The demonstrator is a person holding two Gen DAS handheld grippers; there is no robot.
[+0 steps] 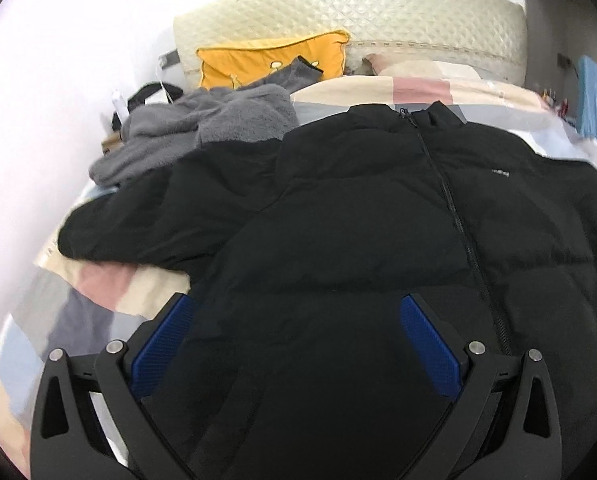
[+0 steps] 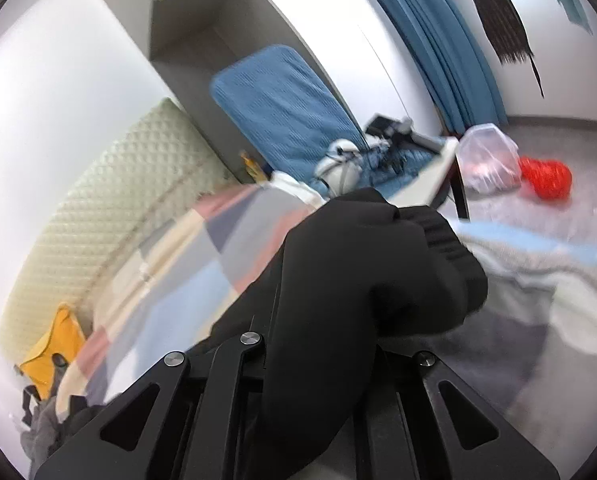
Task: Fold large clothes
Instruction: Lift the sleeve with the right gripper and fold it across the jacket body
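Far left of the left gripper [image 1: 296,312], the jacket's [image 1: 358,216] left sleeve [image 1: 146,220] lies stretched out flat over the patchwork quilt [image 1: 78,308], its end well away from the body. Behind it, further from the gripper, a grey fleece [image 1: 202,124] sits in a loose heap, with a yellow cushion [image 1: 274,62] and the quilted headboard [image 1: 358,12] beyond. The left gripper itself hovers low over the jacket's hem with its blue pads [image 1: 430,344] spread wide apart and nothing between them; the black fabric lies beneath and ahead of it, front side up, and the zipper [image 1: 458,216] runs closed up to the collar just right of the gripper's line.

Further right, the right gripper [image 2: 322,364] is clamped on the right sleeve [image 2: 362,264], the fabric bunched between its fingers and the ribbed cuff [image 2: 446,232] curling up just ahead of it, lifted clear of the quilt. Beyond the cuff stand a blue padded board [image 2: 282,104], a clear bag [image 2: 486,160] and a red object [image 2: 546,178] on the floor.

By the look of it, the fold is only beginning: the jacket is spread and zipped, the right sleeve is in hand and probably about to be carried across the chest, while the left sleeve is unfolded and the body has no crease yet. The fleece looks untouched and probably waits its turn.
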